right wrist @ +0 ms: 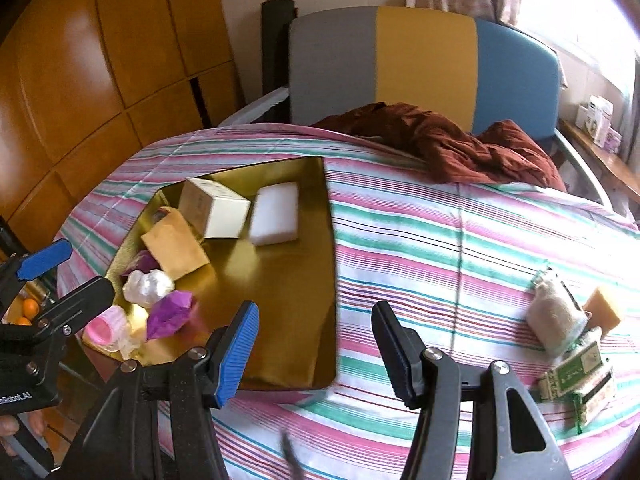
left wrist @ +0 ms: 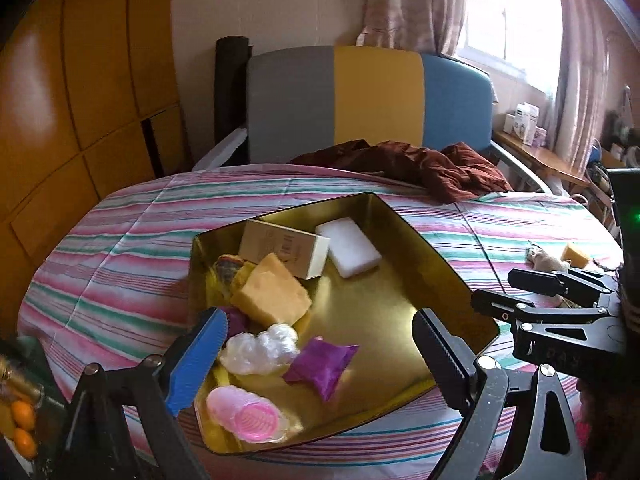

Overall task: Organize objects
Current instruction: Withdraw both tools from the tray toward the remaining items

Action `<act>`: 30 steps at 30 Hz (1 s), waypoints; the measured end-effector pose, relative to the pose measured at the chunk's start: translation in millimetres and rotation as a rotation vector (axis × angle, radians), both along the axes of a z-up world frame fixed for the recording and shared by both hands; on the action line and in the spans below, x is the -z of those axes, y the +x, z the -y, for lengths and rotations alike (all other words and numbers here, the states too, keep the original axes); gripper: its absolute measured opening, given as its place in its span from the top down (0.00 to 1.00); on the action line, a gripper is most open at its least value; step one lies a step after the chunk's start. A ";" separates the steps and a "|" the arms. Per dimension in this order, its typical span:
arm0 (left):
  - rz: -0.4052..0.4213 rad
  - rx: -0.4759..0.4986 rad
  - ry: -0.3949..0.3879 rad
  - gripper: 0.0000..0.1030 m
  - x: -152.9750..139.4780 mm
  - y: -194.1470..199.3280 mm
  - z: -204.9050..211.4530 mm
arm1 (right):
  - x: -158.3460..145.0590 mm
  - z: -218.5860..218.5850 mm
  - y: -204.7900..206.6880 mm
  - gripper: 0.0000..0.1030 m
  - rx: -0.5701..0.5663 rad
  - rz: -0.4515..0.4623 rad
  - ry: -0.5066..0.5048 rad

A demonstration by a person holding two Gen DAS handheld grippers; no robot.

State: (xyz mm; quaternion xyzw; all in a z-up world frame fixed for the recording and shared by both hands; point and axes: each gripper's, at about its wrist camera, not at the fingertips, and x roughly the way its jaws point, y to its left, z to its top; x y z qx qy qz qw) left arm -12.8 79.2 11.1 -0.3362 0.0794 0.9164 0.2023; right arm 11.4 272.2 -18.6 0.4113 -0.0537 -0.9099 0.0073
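Note:
A gold tray [left wrist: 404,280] [right wrist: 288,280] lies on the striped cloth. In it are a white box [left wrist: 286,246] [right wrist: 214,208], a white sponge [left wrist: 348,252] [right wrist: 276,214], a yellow sponge [left wrist: 272,292] [right wrist: 174,244], a white plastic wad [left wrist: 260,348] [right wrist: 148,286], a purple packet [left wrist: 322,362] [right wrist: 170,312] and a pink roller [left wrist: 248,414] [right wrist: 106,326]. My left gripper [left wrist: 316,356] [right wrist: 64,272] is open and empty above the tray's near left part. My right gripper [right wrist: 316,344] [left wrist: 508,288] is open and empty over the tray's right rim. On the cloth at right lie a beige bundle [right wrist: 556,316] [left wrist: 546,262], a small yellow sponge [right wrist: 604,306] [left wrist: 575,255] and green packets [right wrist: 578,376].
The striped cloth [left wrist: 120,248] [right wrist: 420,240] covers a rounded table. A brown garment [left wrist: 420,164] [right wrist: 460,144] lies at its far edge before a grey, yellow and blue chair [left wrist: 372,96] [right wrist: 420,68]. Oranges [left wrist: 22,428] sit low left. Wooden cabinets stand at left.

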 end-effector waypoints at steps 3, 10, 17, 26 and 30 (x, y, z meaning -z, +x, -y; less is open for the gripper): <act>-0.002 0.023 -0.004 0.09 -0.7 0.9 -8.6 | -0.8 -14.4 3.4 0.42 0.032 0.003 0.002; -0.011 0.088 -0.018 0.09 -3.0 2.5 -34.6 | -3.6 -60.9 16.4 0.42 0.145 0.002 0.006; -0.010 0.155 -0.032 0.09 -2.0 2.8 -62.7 | -10.9 -118.4 33.7 0.42 0.278 -0.003 -0.007; -0.011 0.240 -0.048 0.09 -1.1 7.9 -101.9 | -17.9 -195.1 52.0 0.42 0.458 -0.025 -0.049; -0.006 0.274 -0.056 0.09 1.9 9.6 -118.4 | -17.0 -223.7 58.9 0.42 0.524 -0.037 -0.077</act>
